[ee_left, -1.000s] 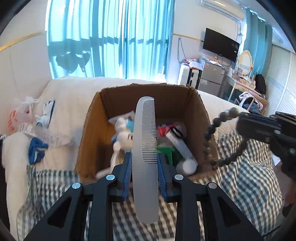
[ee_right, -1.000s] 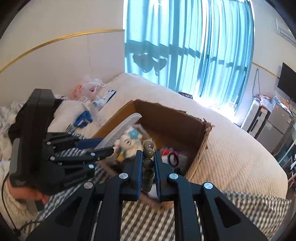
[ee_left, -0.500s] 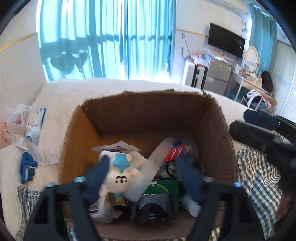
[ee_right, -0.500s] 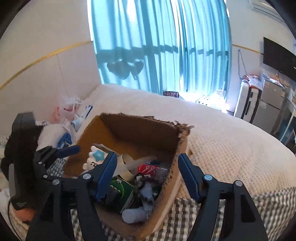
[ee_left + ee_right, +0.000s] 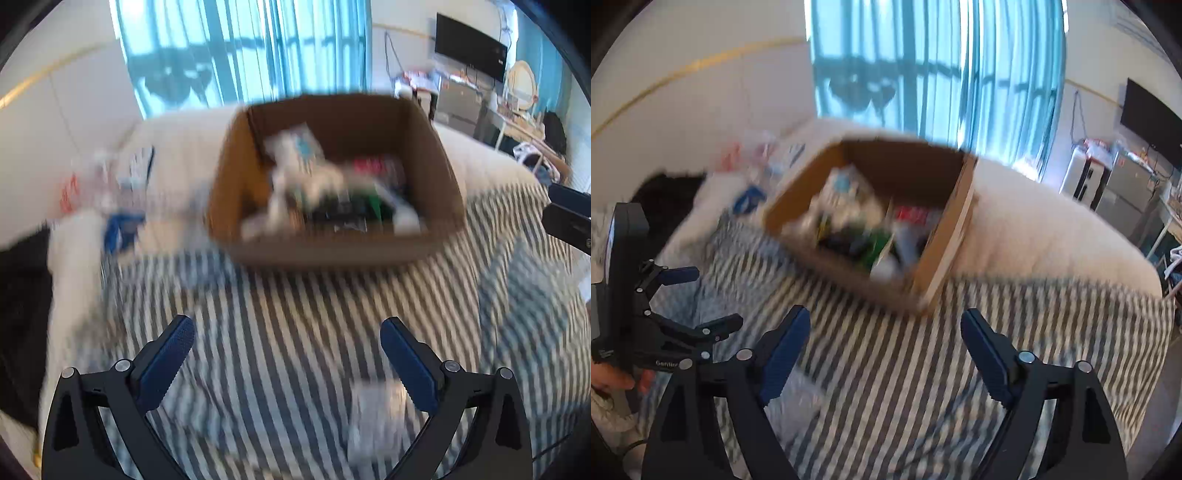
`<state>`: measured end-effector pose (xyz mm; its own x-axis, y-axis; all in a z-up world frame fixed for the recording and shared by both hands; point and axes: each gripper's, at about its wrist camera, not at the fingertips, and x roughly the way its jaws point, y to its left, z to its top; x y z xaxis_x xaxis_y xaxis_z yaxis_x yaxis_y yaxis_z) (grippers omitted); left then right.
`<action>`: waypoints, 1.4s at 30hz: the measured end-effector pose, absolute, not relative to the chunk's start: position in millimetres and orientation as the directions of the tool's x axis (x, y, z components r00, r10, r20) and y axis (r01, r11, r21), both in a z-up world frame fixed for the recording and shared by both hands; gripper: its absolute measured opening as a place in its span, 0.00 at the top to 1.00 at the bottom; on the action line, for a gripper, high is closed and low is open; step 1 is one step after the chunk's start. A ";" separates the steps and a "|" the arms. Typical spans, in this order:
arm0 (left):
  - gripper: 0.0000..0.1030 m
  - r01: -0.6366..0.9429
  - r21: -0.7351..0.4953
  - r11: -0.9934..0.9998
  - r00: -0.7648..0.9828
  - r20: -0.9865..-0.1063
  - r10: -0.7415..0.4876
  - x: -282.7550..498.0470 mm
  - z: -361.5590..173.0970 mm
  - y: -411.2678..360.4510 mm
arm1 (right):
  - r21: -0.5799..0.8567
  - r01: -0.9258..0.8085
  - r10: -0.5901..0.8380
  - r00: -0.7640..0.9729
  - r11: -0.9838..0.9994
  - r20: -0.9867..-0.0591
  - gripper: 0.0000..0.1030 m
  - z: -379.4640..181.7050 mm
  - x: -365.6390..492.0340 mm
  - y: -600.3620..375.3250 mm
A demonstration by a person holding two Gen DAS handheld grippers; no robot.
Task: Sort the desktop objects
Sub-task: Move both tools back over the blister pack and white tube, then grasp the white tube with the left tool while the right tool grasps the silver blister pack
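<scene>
A brown cardboard box stands on the bed, holding a white plush toy, a red item and other blurred objects. It also shows in the right wrist view. My left gripper is open and empty, low over the checked cloth, well short of the box. My right gripper is open and empty, also back from the box. The left gripper shows at the left edge of the right wrist view, open. A pale blurred item lies on the cloth near my left gripper's right finger.
A cream blanket covers the bed behind and right of the box. Plastic bags and a blue item lie left of the box. Blue curtains, a television and furniture stand behind. Both views are motion-blurred.
One second ago the left gripper held a comb and the right held a bead string over the box. Both opened, the items are gone from them, and both grippers have pulled back.
</scene>
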<state>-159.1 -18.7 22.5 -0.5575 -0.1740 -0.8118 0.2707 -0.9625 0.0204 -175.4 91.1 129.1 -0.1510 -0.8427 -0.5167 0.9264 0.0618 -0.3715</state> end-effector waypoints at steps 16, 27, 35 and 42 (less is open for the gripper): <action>0.08 0.184 -0.074 -0.980 -0.352 -0.936 0.004 -80.3 -101.1 73.2 | -0.253 0.967 -0.736 -0.142 0.041 -0.662 0.16 18.2 -210.1 126.2; 0.32 0.075 -0.133 -0.988 -0.348 -0.932 0.099 -79.1 -101.7 95.7 | -0.257 0.964 -0.708 -0.139 0.062 -0.692 0.16 10.3 -207.5 120.4; 0.88 0.186 -0.242 -0.952 -0.349 -0.922 0.166 -76.5 -119.3 69.5 | -0.266 0.962 -0.700 -0.151 0.057 -0.698 0.16 7.6 -207.7 119.2; 0.91 0.246 -0.311 -0.918 -0.442 -0.879 0.179 -65.7 -93.5 48.0 | -0.266 0.961 -0.687 -0.148 0.069 -0.712 0.16 3.3 -206.0 118.5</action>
